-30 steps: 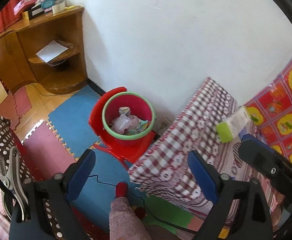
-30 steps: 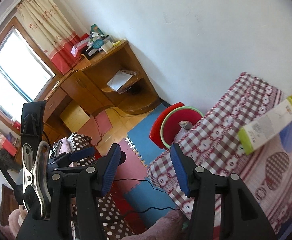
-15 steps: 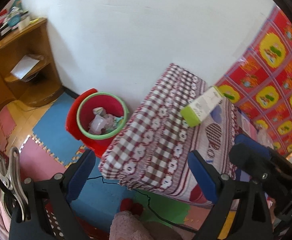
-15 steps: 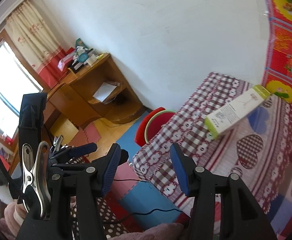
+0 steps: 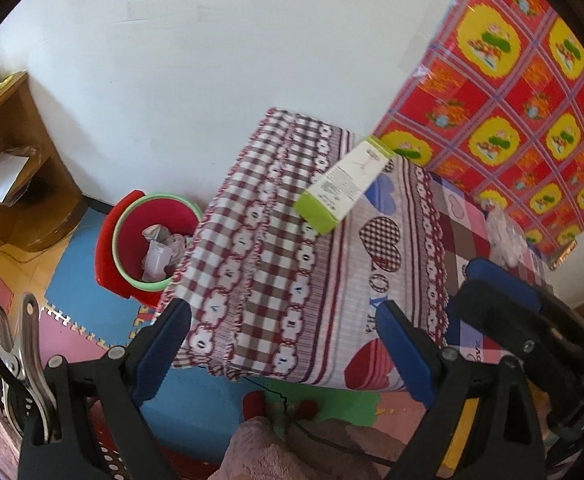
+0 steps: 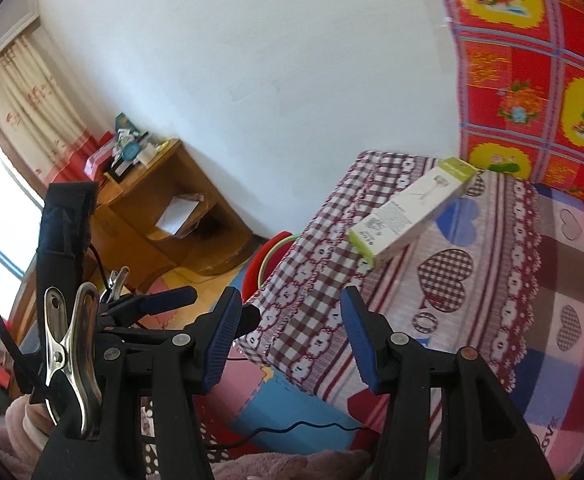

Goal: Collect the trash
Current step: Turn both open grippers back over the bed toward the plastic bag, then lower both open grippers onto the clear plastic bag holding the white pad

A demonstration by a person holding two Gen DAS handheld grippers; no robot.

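A long white box with green ends [image 5: 343, 184] [image 6: 411, 212] lies on the table's patterned cloth [image 5: 292, 280] [image 6: 491, 280], near the far edge. A clear crumpled wrapper [image 5: 499, 232] rests further right on the cloth. Left of the table, a red bin with a green rim [image 5: 132, 240] [image 6: 270, 256] holds crumpled paper and wrappers. My left gripper [image 5: 284, 332] hangs open and empty over the table's near corner, well short of the box. My right gripper [image 6: 290, 312] is open and empty too, above the same corner; it also shows at the right of the left wrist view [image 5: 495, 276].
A wooden corner shelf [image 5: 16, 184] [image 6: 180, 216] stands against the wall to the left, with papers on it. Coloured foam floor mats [image 5: 72, 280] lie under the bin and table. A red and yellow patterned sheet [image 5: 511, 100] hangs behind the table. A black cable [image 6: 292, 428] crosses the floor.
Both views have swung right, away from the bin and towards the table. The box now sits nearer the middle of each view. Both grippers stay open and empty.
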